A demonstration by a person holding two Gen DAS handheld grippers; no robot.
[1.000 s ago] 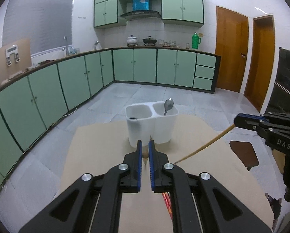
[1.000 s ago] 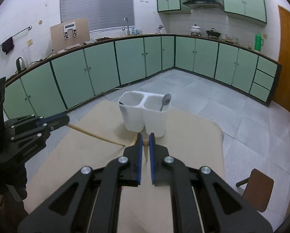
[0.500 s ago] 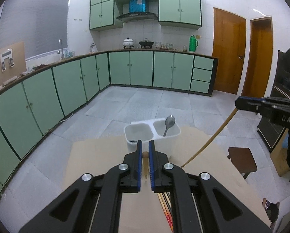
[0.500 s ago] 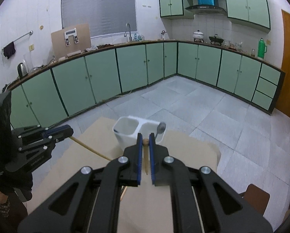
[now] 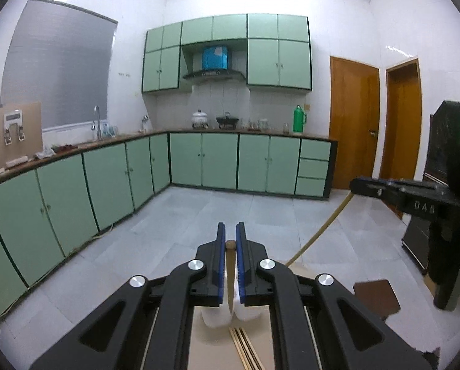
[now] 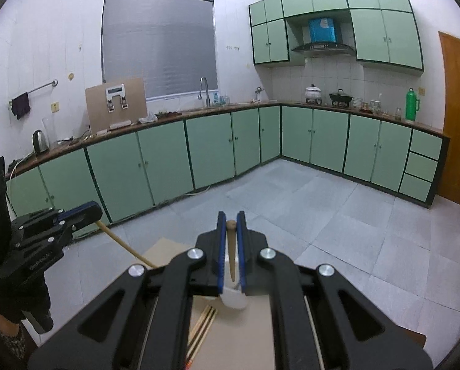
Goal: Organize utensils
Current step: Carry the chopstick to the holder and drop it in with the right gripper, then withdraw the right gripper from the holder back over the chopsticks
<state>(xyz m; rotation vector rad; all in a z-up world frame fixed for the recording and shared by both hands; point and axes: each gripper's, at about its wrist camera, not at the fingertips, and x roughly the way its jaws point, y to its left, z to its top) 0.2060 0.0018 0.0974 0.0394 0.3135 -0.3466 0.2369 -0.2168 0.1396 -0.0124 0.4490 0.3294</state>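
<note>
My left gripper [image 5: 230, 235] is shut on a wooden utensil handle [image 5: 230, 265] that hangs down between the jaws. My right gripper [image 6: 230, 223] is shut on a second wooden utensil handle [image 6: 231, 248]. Both are held high above the white two-compartment utensil holder [image 5: 217, 316], which shows only partly below the fingers, also in the right wrist view [image 6: 233, 299]. In the left wrist view the right gripper [image 5: 358, 185] holds its long wooden stick [image 5: 321, 228] at the right. In the right wrist view the left gripper [image 6: 89, 209] holds its stick [image 6: 122, 242] at the left.
Several wooden chopsticks [image 5: 245, 347] lie on the cardboard-covered table [image 5: 205, 348] in front of the holder, also in the right wrist view [image 6: 202, 328]. A brown stool [image 5: 373, 296] stands at the right. Green kitchen cabinets [image 5: 217, 160] line the far walls.
Both grippers have risen and tilted up with their wooden utensils. The holder has dropped from mid-frame to just under the fingers.
</note>
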